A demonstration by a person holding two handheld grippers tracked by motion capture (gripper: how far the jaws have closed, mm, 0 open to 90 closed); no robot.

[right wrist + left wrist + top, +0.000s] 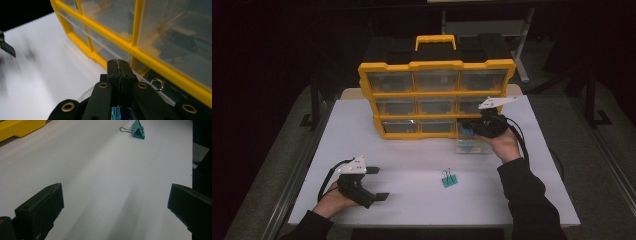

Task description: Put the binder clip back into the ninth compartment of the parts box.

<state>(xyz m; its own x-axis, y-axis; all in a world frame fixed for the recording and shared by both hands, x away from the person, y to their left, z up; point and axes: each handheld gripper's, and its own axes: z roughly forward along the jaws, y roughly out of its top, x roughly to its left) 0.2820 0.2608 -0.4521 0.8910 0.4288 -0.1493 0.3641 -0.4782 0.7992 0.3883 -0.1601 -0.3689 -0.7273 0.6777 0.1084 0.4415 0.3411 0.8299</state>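
While right tool is clenching the clear drawer at 3 o'clock | drawer risking slipping or tipping | left tool sitting released at 8 o'clock

A white surface is seen, with a yellow-framed organiser whose drawers are clear and whose handle is yellow. A teal binder clip with silver wire handles is seen on the white. The left hand-held gripper is black with a pale grey plate on top; the right hand-held gripper is black too, with brass-coloured rivets and a blue patch. A clear drawer with teal contents is seen. Dark sleeves are worn
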